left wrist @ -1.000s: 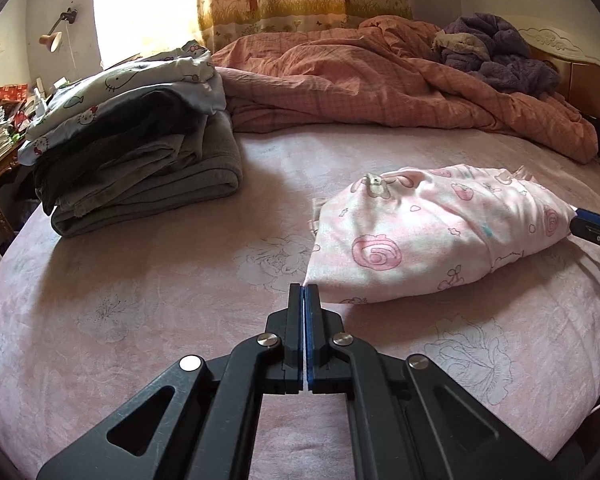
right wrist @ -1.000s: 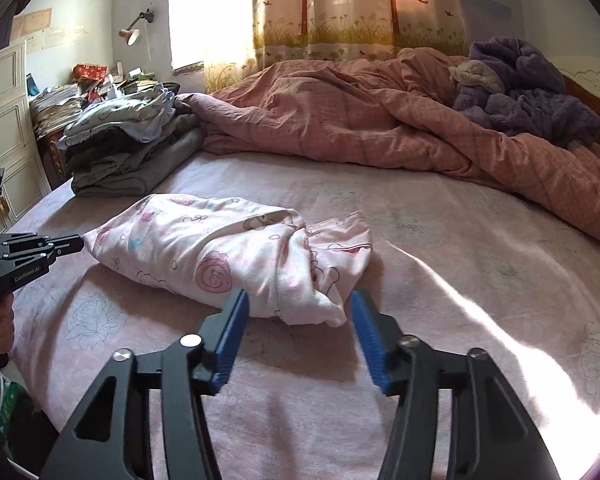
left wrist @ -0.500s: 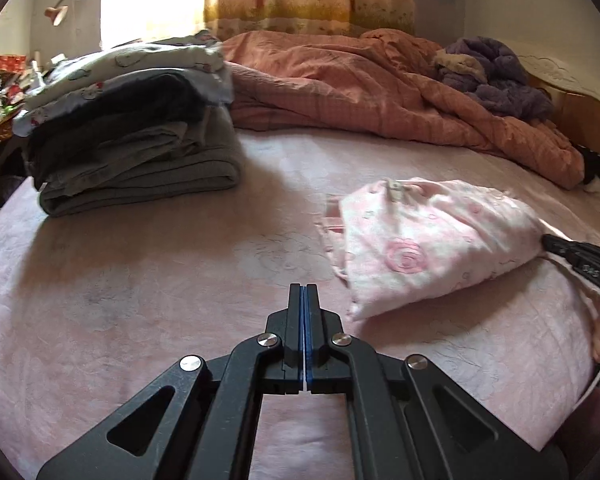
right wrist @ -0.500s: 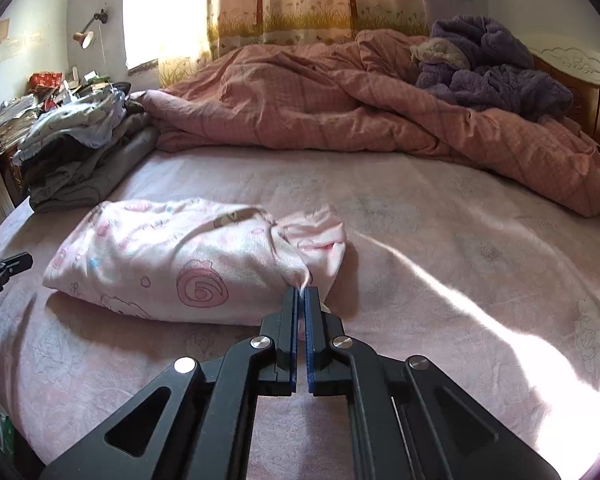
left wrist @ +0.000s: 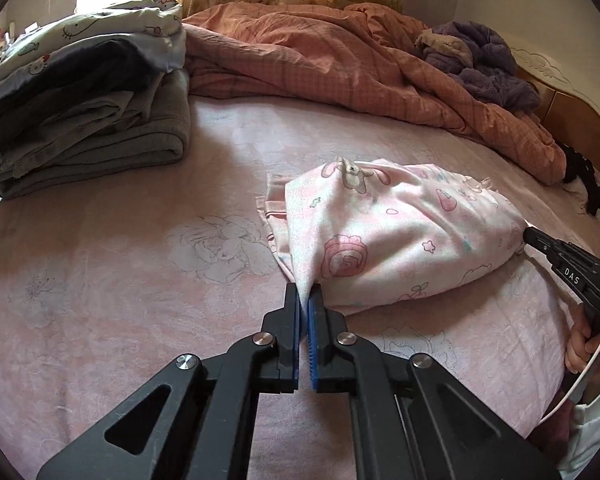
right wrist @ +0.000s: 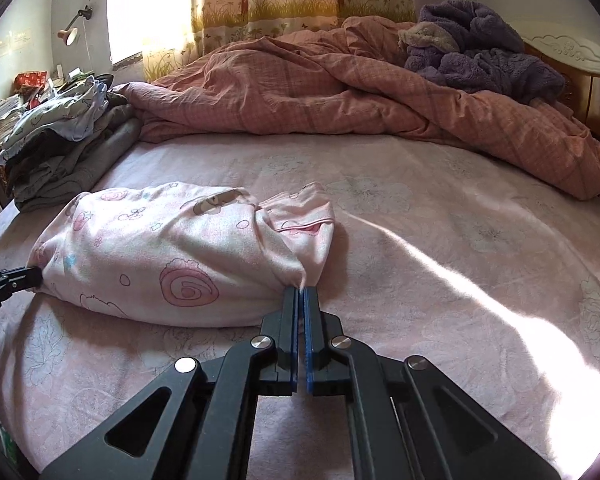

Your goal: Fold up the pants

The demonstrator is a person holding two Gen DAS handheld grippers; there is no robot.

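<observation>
Both grippers pinching | left gripper (left wrist: 307,294) fingers: pants (left wrist: 396,236) near corner | right gripper (right wrist: 300,294) fingers: opposite corner

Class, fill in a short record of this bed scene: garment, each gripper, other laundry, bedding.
garment: pink printed pants, folded into a bundle on the pink bedsheet
left gripper: shut on a corner of the pants
right gripper: shut on the opposite end
other laundry: stack of folded clothes, apart from the pants
bedding: rumpled pink quilt; purple fleece on top
</observation>
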